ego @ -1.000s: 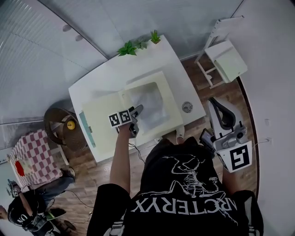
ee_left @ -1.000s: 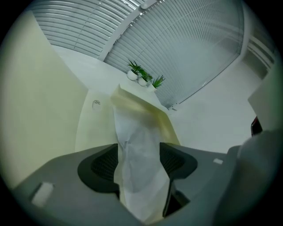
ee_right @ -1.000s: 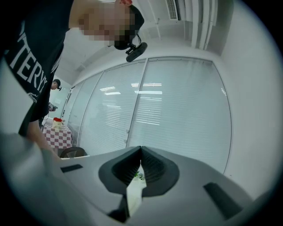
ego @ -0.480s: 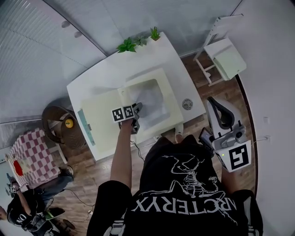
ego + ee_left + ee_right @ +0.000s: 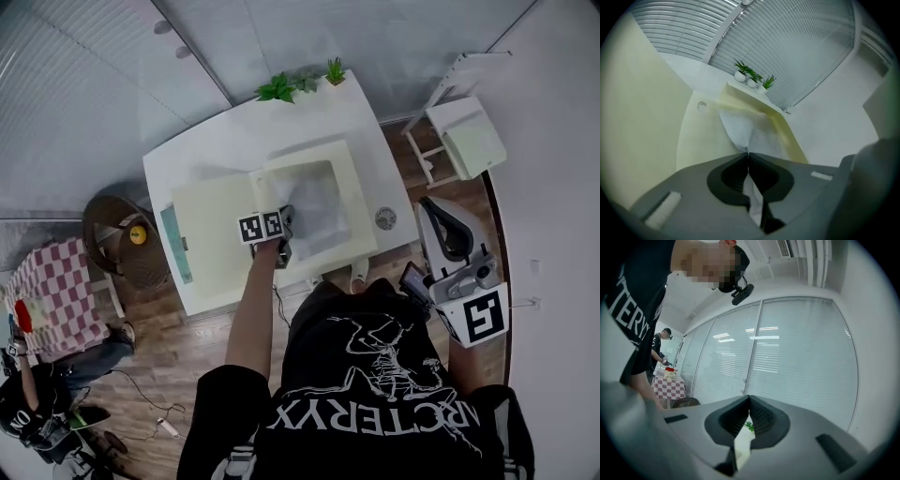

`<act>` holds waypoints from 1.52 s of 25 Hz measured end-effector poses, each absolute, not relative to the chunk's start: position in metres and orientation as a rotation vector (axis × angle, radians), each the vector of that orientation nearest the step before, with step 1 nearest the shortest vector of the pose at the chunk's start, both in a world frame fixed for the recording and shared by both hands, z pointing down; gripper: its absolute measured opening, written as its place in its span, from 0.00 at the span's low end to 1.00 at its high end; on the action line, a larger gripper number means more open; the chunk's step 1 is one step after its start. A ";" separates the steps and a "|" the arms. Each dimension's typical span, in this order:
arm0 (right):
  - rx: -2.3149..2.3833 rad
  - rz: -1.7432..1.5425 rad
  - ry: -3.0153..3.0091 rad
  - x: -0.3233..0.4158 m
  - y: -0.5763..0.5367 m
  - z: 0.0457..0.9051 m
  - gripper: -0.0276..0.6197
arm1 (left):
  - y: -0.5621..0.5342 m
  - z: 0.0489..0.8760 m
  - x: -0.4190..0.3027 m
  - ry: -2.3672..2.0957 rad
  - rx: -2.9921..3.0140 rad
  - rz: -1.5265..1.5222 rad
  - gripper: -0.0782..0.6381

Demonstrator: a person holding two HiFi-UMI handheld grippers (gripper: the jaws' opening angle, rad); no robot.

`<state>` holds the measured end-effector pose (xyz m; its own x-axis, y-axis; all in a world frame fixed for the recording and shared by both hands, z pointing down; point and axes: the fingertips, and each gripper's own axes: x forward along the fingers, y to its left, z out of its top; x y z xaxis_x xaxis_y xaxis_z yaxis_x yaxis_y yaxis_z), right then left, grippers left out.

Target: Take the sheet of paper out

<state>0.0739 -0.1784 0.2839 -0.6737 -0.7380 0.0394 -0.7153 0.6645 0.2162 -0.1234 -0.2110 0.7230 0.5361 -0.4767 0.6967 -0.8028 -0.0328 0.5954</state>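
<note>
A pale yellow folder [image 5: 214, 221] lies open on the white table [image 5: 220, 150], and a white sheet of paper [image 5: 317, 199] rests in its right half. My left gripper [image 5: 283, 219] is at the sheet's near left edge. Its jaws are shut, with the sheet [image 5: 739, 127] pinched and puckered between the pad tips of the left gripper [image 5: 748, 153]. The folder's yellow edge [image 5: 783, 132] runs past the sheet on the right. My right gripper [image 5: 439, 221] hangs off the table at my right side, pointing level. In its own view the right gripper [image 5: 749, 399] is shut on nothing.
Small potted plants [image 5: 300, 82] stand at the table's far edge, and a round disc [image 5: 385, 218] lies near its right corner. A white chair [image 5: 464, 133] is at the right. A wicker chair [image 5: 120, 246], a checkered table [image 5: 49, 291] and another person [image 5: 37, 417] are at the left.
The left gripper has stayed at the sheet's near edge and the right gripper has hardly shifted. The head view has drifted slightly, so the table sits a little further right.
</note>
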 end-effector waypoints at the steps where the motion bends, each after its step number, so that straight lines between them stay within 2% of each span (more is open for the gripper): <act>1: 1.196 -0.283 -2.760 0.072 -0.179 0.283 0.06 | -0.210 0.718 -0.124 -1.097 1.693 0.362 0.13; 7: 1.116 -0.255 -2.820 0.057 -0.185 0.285 0.06 | -0.186 0.653 -0.163 -1.266 1.779 0.314 0.13; 13: 0.983 -0.232 -2.903 0.027 -0.189 0.289 0.06 | -0.170 0.517 -0.208 -1.595 1.986 0.220 0.13; 22: 0.864 -0.243 -2.961 -0.019 -0.189 0.281 0.06 | -0.154 0.313 -0.190 -2.051 2.378 0.047 0.13; 30: 0.948 -0.297 -2.931 -0.021 -0.200 0.274 0.06 | -0.155 0.279 -0.161 -2.188 2.426 0.091 0.13; 38: 0.964 -0.310 -2.936 -0.022 -0.196 0.271 0.06 | -0.154 0.274 -0.171 -2.188 2.400 0.069 0.13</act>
<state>-0.0220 -0.1963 0.2711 -0.8068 -0.5901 -0.0280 -0.5830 0.7876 0.1996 -0.1707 -0.1538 0.2739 0.0944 -0.9947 -0.0404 -0.9902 -0.0896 -0.1071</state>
